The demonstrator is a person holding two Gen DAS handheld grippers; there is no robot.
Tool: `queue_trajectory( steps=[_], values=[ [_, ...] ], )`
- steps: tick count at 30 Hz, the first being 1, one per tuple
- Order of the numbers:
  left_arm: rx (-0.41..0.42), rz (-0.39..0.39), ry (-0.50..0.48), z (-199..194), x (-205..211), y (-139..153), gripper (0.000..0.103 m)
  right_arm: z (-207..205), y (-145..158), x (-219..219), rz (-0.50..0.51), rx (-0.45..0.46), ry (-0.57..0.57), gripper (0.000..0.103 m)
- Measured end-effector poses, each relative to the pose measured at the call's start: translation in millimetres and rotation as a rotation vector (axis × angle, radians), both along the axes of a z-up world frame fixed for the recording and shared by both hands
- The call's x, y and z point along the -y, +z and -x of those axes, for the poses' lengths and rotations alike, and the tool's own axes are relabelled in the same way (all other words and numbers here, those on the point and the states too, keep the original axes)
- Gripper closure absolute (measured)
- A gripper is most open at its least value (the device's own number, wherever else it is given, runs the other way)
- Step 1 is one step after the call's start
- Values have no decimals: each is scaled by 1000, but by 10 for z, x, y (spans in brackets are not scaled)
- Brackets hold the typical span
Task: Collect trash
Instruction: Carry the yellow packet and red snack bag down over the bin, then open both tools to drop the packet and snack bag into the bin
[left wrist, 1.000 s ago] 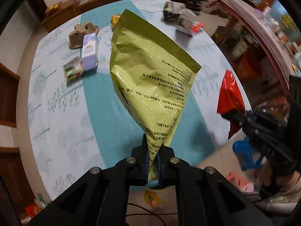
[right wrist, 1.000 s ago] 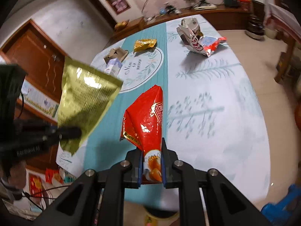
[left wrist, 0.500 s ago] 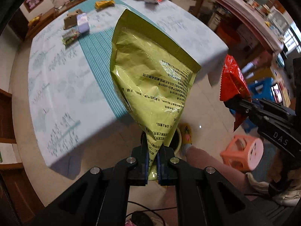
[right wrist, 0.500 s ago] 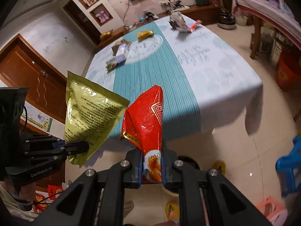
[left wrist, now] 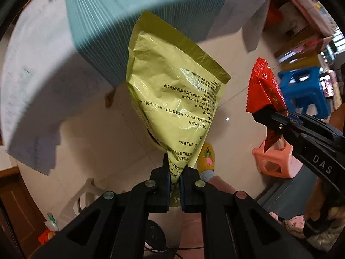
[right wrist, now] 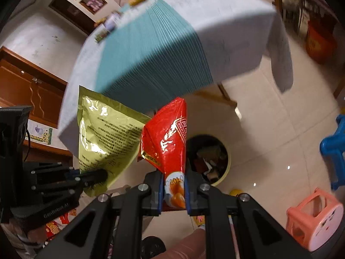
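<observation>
My left gripper (left wrist: 175,172) is shut on the bottom corner of a crinkled yellow-green snack bag (left wrist: 172,99), which stands up in front of the camera over the floor. The same yellow-green bag (right wrist: 103,136) shows at the left of the right wrist view. My right gripper (right wrist: 174,183) is shut on a red snack bag (right wrist: 168,138), whose red foil (left wrist: 264,90) also appears at the right of the left wrist view. Just right of the red bag a round yellow trash bin (right wrist: 212,157) with rubbish inside stands on the tiled floor. The yellow-green bag hides most of the bin in the left wrist view.
The table with its white and teal cloth (right wrist: 172,38) hangs over the floor behind the bin; several wrappers lie on its far end (right wrist: 110,23). A pink stool (right wrist: 312,222) and a blue stool (right wrist: 334,146) stand at the right. A person's foot in a yellow slipper (left wrist: 207,159) is near the bin.
Both grippers came off the table top and sank toward the floor with their bags still held. The table has slid up and away, and the trash bin has come into view.
</observation>
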State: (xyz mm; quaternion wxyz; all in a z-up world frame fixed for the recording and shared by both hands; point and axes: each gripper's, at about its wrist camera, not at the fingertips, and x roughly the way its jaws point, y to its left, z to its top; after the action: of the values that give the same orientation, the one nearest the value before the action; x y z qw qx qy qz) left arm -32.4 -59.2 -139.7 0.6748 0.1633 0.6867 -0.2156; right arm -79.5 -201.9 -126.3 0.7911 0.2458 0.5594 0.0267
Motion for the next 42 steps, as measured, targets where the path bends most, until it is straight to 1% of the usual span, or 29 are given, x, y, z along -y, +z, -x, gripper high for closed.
queue_trajectory(
  steps=[2, 5, 10, 14, 18, 23, 26, 27, 29, 31, 32, 33, 34, 35, 36, 37, 40, 42],
  values=[
    [-22, -19, 14, -12, 27, -258, 99, -6, -299, -6, -17, -26, -15, 89],
    [-51, -45, 34, -38, 84, -657, 99, -47, -655, -7, -37, -48, -29, 89],
    [-95, -88, 35, -135, 166, -1342, 98, -114, -1246, -11, -54, -72, -42, 89],
    [-146, -123, 38, -214, 241, -1875, 98, -169, -1720, 27, -62, -86, -60, 89],
    [-177, -150, 35, -256, 315, -2264, 97, -206, -2089, 69, -67, -111, -72, 89],
    [-220, -187, 37, -338, 421, -2620, 95, -286, -2394, 117, -65, -134, -70, 89],
    [-235, -203, 31, -374, 483, -2742, 94, -329, -2548, 130, -61, -142, -66, 89],
    [-235, -209, 28, -405, 499, -2733, 92, -356, -2559, 135, -62, -146, -66, 89],
    [-222, -219, 23, -426, 525, -2794, 83, -384, -2629, 121, -62, -152, -62, 89],
    [-191, -222, 23, -465, 521, -2810, 66, -402, -2669, 87, -63, -156, -54, 88],
    [-177, -224, 23, -467, 515, -2827, 61, -419, -2700, 76, -64, -158, -50, 88],
    [-160, -227, 23, -481, 522, -2816, 52, -425, -2717, 69, -65, -161, -47, 88],
    [-141, -231, 23, -503, 501, -2819, 46, -436, -2745, 74, -66, -163, -45, 88],
    [-122, -233, 25, -517, 497, -2811, 43, -439, -2757, 67, -67, -166, -45, 88],
    [-108, -235, 31, -532, 487, -2782, 38, -450, -2787, 68, -69, -170, -47, 88],
    [-99, -236, 38, -535, 463, -2761, 35, -474, -2814, 77, -71, -171, -49, 88],
    [-71, -232, 78, -548, 346, -2648, 32, -491, -2820, 68, -76, -169, -53, 88],
    [-57, -228, 108, -588, 188, -2613, 31, -499, -2825, 51, -81, -167, -52, 88]
  ],
)
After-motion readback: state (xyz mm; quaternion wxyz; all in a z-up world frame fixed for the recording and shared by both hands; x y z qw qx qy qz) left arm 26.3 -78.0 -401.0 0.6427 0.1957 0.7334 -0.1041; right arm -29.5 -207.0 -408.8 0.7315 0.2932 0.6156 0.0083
